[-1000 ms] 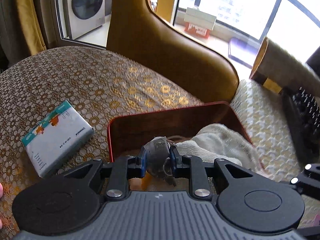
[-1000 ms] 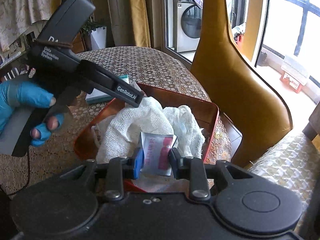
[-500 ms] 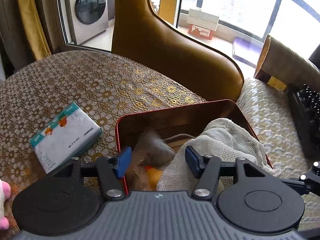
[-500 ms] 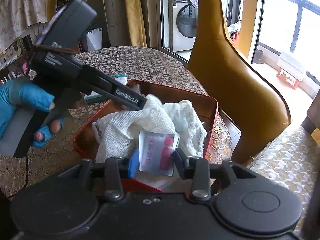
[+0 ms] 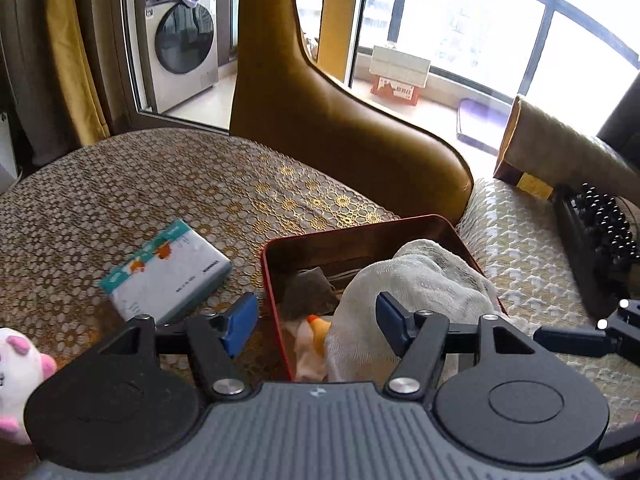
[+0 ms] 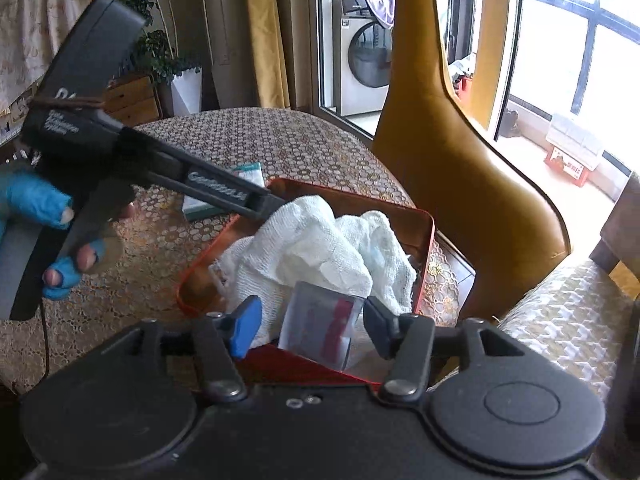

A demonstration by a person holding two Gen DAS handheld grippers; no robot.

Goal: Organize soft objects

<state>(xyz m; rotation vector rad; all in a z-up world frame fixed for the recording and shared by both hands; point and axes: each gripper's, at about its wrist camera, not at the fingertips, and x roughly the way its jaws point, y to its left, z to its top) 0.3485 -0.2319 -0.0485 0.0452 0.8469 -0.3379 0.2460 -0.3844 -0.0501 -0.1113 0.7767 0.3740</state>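
Now two claws, left [image 5: 316, 318] and right [image 6: 310, 326], both released and widening, above one red tin [image 5: 360, 230], one white cloth [image 5: 416, 280].

A lived-in home: a washing machine [image 5: 184, 46] with laundry draped on it stands behind a glass door, mustard curtains [image 6: 266, 32] hang beside potted plants [image 6: 160, 52], and a lace-covered tabletop [image 5: 160, 192] meets a tan leather chair [image 5: 340, 120]
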